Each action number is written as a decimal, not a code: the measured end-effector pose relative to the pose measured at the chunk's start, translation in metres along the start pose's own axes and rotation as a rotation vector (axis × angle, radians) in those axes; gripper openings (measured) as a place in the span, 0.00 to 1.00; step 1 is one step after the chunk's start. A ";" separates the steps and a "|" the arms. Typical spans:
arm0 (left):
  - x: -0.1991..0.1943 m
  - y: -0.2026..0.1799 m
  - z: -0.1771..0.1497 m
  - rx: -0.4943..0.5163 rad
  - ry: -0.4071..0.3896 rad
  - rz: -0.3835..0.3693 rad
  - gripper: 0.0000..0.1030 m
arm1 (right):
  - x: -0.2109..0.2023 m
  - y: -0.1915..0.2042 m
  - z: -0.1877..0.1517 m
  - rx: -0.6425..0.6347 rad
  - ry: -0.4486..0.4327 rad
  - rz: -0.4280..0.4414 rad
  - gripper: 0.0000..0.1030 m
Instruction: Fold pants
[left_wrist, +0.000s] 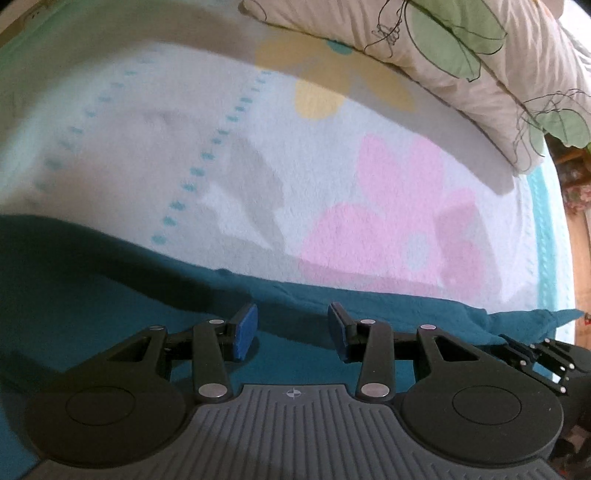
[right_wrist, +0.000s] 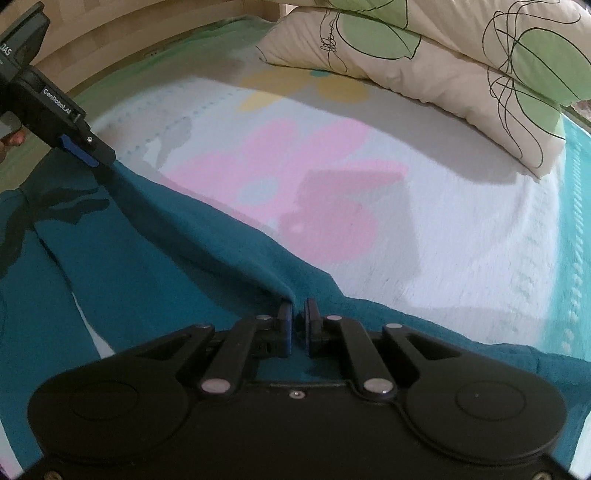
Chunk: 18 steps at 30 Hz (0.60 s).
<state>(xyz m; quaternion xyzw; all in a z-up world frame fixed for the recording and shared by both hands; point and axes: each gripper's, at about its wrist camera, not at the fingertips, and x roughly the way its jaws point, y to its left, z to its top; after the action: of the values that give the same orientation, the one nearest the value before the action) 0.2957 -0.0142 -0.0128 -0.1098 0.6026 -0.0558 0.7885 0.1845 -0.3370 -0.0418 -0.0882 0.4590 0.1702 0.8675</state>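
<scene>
Teal pants (left_wrist: 110, 295) (right_wrist: 155, 258) lie spread across a flower-print bed cover (left_wrist: 332, 184) (right_wrist: 461, 229). My right gripper (right_wrist: 297, 314) is shut on a raised fold at the pants' far edge, and a taut ridge of cloth runs from its tips toward the upper left. In the left wrist view this right gripper (left_wrist: 517, 345) shows at the right edge, beside a lifted peak of cloth. My left gripper (left_wrist: 291, 328) hangs over the pants near that same edge with its blue pads (left_wrist: 245, 332) apart and nothing pressed between them. It also shows as the left gripper (right_wrist: 94, 157) at the ridge's far end.
Two cream pillows with green leaf prints (left_wrist: 461, 55) (right_wrist: 443, 62) lie at the head of the bed. A wooden bed frame (right_wrist: 110, 33) runs behind. The cover's turquoise border (left_wrist: 546, 240) marks the bed's right side. Part of a hand (right_wrist: 11, 142) holds the left gripper.
</scene>
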 end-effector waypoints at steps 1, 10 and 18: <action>0.002 -0.001 0.000 -0.007 0.005 0.001 0.40 | 0.000 0.000 0.000 0.003 -0.001 -0.001 0.12; 0.024 0.002 0.002 -0.110 0.042 -0.005 0.40 | -0.001 -0.003 -0.002 0.011 -0.011 0.004 0.12; 0.039 0.009 0.002 -0.172 0.062 -0.006 0.40 | 0.003 -0.003 -0.002 0.016 -0.002 0.008 0.12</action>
<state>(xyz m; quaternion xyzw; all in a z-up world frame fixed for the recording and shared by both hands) 0.3080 -0.0143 -0.0511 -0.1769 0.6289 -0.0096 0.7570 0.1863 -0.3399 -0.0454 -0.0791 0.4598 0.1701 0.8680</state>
